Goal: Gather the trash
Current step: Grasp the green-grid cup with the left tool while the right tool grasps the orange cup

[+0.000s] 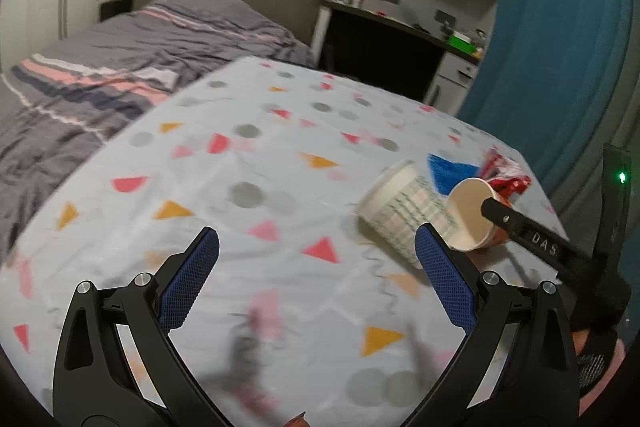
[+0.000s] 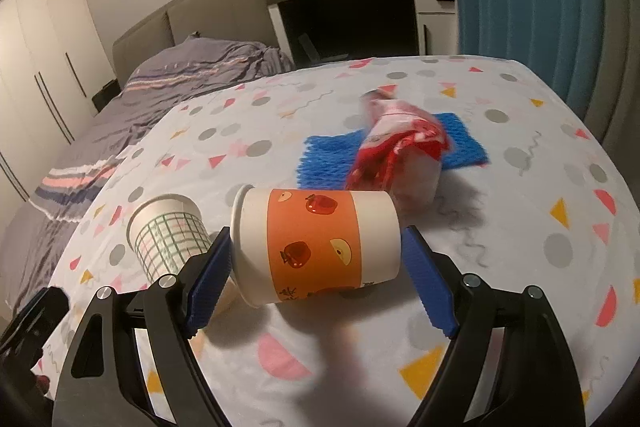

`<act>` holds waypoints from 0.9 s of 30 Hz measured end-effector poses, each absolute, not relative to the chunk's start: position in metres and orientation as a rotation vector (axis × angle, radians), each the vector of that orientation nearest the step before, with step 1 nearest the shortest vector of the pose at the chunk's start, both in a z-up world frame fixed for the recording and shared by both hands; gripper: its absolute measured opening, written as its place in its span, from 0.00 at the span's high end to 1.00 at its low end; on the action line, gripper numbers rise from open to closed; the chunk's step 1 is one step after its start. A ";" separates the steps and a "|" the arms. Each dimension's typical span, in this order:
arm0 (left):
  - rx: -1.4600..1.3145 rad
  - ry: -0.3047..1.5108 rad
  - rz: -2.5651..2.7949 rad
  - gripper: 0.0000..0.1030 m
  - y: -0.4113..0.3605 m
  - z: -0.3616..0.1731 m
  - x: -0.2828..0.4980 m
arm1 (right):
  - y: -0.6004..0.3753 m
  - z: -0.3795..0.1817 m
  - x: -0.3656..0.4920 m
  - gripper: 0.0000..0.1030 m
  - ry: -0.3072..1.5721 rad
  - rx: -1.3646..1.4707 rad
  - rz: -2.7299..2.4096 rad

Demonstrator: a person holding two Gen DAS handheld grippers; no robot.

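The red wrapper point(image 2: 400, 139) is motion-blurred — its print unreadable — and hides part of the blue mesh point(image 2: 332, 159).

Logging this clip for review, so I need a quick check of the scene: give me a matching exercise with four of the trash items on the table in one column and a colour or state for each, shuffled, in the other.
Things:
1. apple-print cup
2. checked cup
3. mesh mat
4. crumpled wrapper

Descriptions:
A. blue, lying flat on the tablecloth
B. red and white, resting on the blue piece
C. on its side between the open right gripper fingers
D. green grid pattern, tipped over left of the orange cup

Pairs: 1-C, 2-D, 3-A, 4-B
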State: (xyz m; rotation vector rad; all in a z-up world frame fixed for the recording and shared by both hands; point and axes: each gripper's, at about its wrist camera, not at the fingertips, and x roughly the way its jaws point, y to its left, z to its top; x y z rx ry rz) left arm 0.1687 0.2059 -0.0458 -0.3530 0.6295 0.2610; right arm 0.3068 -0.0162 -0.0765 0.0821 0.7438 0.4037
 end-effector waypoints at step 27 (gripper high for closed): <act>-0.388 0.757 0.134 0.40 0.138 -0.075 0.285 | -0.108 -0.061 0.264 0.22 0.638 0.148 0.353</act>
